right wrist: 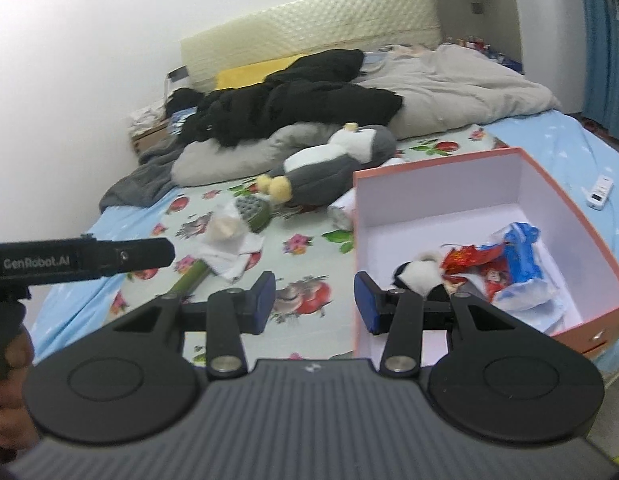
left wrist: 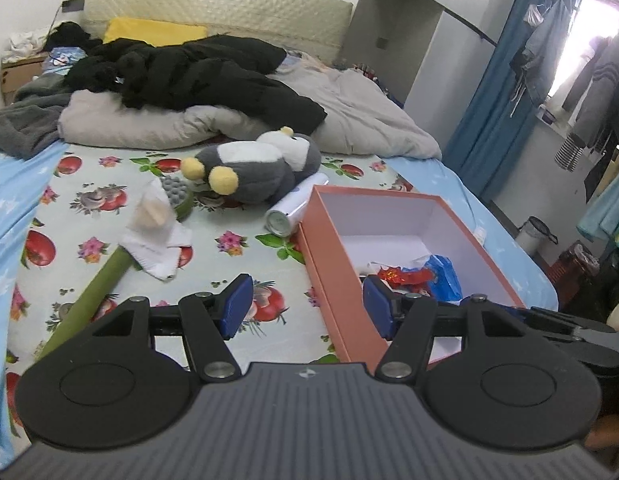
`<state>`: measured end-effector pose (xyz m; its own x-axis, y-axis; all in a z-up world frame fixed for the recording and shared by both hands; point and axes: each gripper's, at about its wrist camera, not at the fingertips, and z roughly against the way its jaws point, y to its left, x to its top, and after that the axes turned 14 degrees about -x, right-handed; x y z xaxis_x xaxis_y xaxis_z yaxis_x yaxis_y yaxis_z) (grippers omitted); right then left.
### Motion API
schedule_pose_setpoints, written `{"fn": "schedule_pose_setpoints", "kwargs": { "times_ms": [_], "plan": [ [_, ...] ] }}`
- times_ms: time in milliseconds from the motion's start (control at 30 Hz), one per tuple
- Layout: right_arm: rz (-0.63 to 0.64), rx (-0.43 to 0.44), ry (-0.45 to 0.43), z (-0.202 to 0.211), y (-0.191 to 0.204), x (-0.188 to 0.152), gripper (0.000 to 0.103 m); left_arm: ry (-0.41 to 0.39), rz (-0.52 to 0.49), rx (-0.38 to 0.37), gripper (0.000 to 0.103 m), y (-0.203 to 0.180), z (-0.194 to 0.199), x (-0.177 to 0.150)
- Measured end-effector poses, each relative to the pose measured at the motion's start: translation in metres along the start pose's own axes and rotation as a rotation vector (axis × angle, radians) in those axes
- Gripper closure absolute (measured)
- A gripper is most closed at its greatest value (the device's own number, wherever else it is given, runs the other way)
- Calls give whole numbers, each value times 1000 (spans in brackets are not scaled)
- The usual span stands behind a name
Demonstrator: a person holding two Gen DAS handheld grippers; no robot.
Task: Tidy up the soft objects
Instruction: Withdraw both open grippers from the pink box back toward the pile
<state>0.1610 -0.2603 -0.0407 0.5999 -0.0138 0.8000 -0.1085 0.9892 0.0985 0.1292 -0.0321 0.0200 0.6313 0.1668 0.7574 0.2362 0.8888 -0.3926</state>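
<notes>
While both grippers hang empty over the bed [left wrist: 89,184], you're between picks: box [left wrist: 393,200] part-filled, penguin plush [left wrist: 253,168] lies beside its far corner, white sock [left wrist: 157,236] nearer. Left gripper [left wrist: 307,306] & right gripper [right wrist: 315,300] jaws spread, nothing between. Next: likely reach fwd to plush.

Open floral sheet [left wrist: 237,292] is found ahead of both grippers — unobstructed up to the green massage stick [left wrist: 93,296] lying diagonally at left, with white socks [left wrist: 157,236] draped over it. The far side is blocked by the grey plush penguin [left wrist: 253,168] and a silver can [left wrist: 289,212] touching the orange box [left wrist: 321,276]. The box interior is partly occupied by wrappers [right wrist: 505,264] — its far half is free.
</notes>
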Motion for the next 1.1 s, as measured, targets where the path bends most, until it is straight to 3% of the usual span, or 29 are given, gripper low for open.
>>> {"fn": "schedule_pose_setpoints", "kwargs": {
  "times_ms": [267, 533, 700, 1100],
  "plan": [
    [-1, 17, 28, -2, 26, -22, 56, -17, 10, 39, 36, 33, 27, -19],
    [70, 76, 50, 1, 67, -48, 56, -105, 15, 98, 34, 62, 76, -37],
    [71, 90, 51, 4, 84, -56, 56, -124, 18, 98, 30, 74, 93, -47],
    [131, 140, 112, -50, 101, -65, 56, -114, 128, 203, 30, 122, 42, -54]
  ]
}}
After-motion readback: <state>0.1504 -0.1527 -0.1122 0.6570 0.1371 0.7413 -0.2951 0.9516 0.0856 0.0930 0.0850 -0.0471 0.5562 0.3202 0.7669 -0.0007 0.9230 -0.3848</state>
